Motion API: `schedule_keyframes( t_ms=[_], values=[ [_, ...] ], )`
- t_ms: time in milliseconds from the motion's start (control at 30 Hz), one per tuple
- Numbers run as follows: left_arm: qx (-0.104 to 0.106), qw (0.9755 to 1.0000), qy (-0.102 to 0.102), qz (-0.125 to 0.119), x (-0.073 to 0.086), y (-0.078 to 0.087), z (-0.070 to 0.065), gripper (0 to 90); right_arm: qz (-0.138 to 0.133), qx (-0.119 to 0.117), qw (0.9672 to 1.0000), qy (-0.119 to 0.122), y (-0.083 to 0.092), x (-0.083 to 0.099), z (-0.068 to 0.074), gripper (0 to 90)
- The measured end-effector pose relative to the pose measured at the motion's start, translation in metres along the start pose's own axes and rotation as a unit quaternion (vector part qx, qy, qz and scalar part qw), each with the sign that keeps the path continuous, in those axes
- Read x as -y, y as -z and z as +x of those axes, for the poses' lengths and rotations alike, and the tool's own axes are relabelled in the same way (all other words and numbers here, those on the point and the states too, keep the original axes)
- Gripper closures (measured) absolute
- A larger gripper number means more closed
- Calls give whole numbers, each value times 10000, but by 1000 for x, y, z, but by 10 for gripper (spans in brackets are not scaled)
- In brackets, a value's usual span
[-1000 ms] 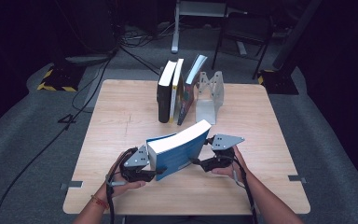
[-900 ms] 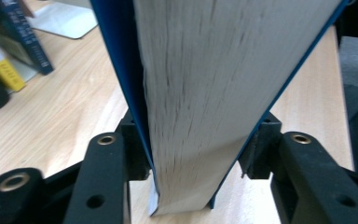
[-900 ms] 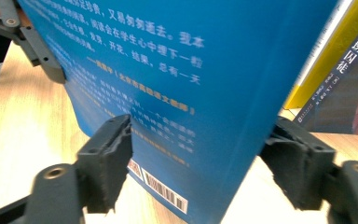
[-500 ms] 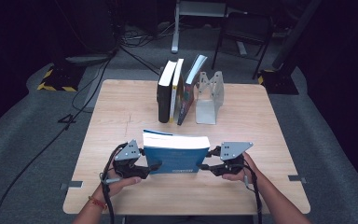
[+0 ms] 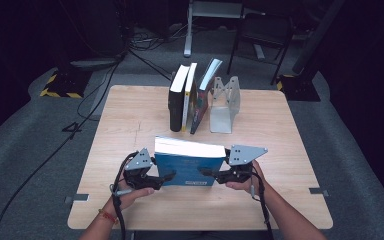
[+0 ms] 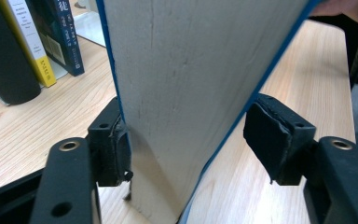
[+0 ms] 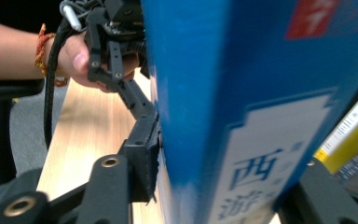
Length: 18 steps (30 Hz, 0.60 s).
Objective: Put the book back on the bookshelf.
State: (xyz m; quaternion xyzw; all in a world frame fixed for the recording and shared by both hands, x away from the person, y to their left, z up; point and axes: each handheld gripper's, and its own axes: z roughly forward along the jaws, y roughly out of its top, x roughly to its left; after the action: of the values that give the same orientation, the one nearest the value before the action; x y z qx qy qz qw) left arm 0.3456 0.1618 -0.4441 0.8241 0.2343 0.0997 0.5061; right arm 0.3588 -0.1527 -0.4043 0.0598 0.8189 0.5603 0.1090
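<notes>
A thick blue book (image 5: 187, 167) stands on its long edge near the table's front, cover toward me and page block on top. My left gripper (image 5: 167, 176) is at its left end. In the left gripper view the book (image 6: 191, 70) is between the jaws, which have just been opening: the left pad (image 6: 114, 144) touches the cover and the right pad (image 6: 272, 135) stands clear. My right gripper (image 5: 205, 173) is at the book's right end; its jaws have just been closing. In the right gripper view its pad (image 7: 144, 154) presses the blue cover (image 7: 242, 93), so it is shut on the book.
Three books (image 5: 187, 97) stand in a row at the table's back centre, the rightmost leaning. A grey metal bookend (image 5: 225, 102) stands just right of them. The wooden table (image 5: 290, 130) has bare room on both sides.
The book has swung from a tilted, raised pose to standing upright on the table with its cover facing me. The right gripper closed on its end and the left jaws widened.
</notes>
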Motion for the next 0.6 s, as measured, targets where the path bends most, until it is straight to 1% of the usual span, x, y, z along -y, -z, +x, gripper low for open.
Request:
schedule_keyframes(
  t_ms=[67,100,200,267,300,367,400,467,533,600],
  values=[
    [85,10000,-44,4,-4,-8,0,329,83,-19,10000,3,8,1,1,582],
    [137,9999,-68,-3,-8,-16,-1,322,97,-4,10000,18,12,2,2,589],
    [219,9997,-75,16,-17,-33,-7,294,177,152,9997,-41,30,6,3,598],
    [221,9996,-166,32,-24,-46,-11,268,227,257,9993,-113,41,9,4,603],
    [215,9994,-249,48,-27,-51,-13,259,272,317,9990,-125,47,10,4,604],
    [261,9991,-314,60,-32,-61,-19,250,350,422,9984,-161,58,12,6,604],
    [231,9989,-398,85,-34,-64,-21,249,388,467,9980,-191,65,14,7,604],
    [132,9987,-468,149,-35,-70,-26,250,428,552,9973,-237,76,17,9,603],
    [114,9988,-459,159,-36,-72,-27,263,446,577,9971,-237,79,17,10,604],
    [64,9991,-399,129,-36,-72,-27,264,495,641,9964,-263,87,19,10,603]
  ],
)
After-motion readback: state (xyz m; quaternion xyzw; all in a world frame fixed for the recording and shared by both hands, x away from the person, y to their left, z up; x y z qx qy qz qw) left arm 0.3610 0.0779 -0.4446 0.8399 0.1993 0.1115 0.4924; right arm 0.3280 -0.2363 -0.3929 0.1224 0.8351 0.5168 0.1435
